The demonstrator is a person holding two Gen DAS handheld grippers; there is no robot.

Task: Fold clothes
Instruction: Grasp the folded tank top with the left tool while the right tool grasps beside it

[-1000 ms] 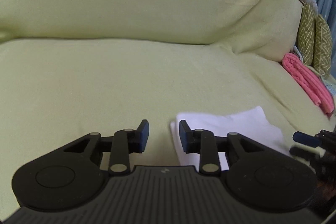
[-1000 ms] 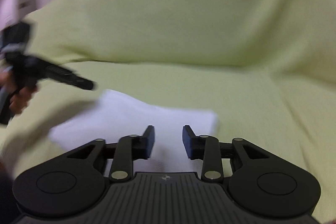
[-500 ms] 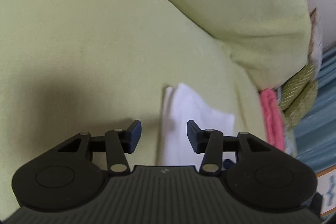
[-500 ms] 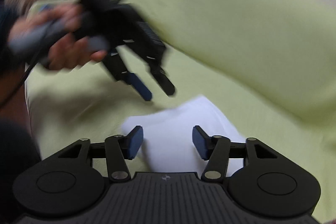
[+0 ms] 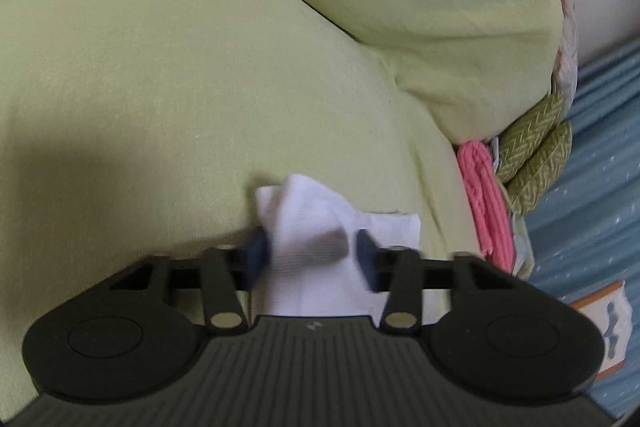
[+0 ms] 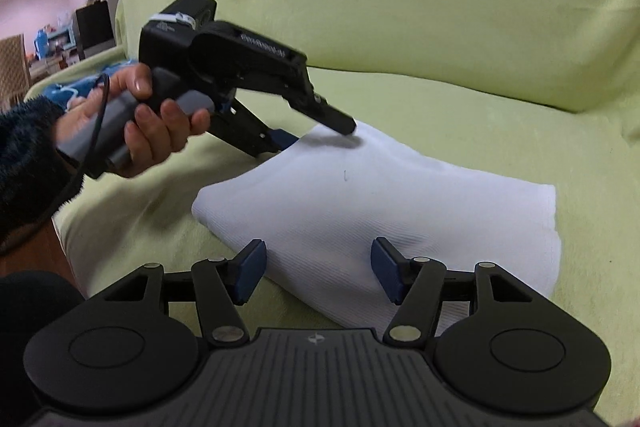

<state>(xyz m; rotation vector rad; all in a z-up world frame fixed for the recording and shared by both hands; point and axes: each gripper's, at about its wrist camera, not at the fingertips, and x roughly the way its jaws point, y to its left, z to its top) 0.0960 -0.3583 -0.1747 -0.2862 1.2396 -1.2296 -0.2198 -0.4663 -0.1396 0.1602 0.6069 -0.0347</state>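
A green-covered sofa (image 6: 440, 7) carries a folded white garment (image 6: 380, 195). The left gripper (image 5: 312, 255) straddles its far-left edge, fingers apart; the right gripper (image 6: 318, 269) gapes near. A thin bite risks peeling one layer only.

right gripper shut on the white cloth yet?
No: the right gripper is wide open, its fingers apart over the near edge of the white cloth.
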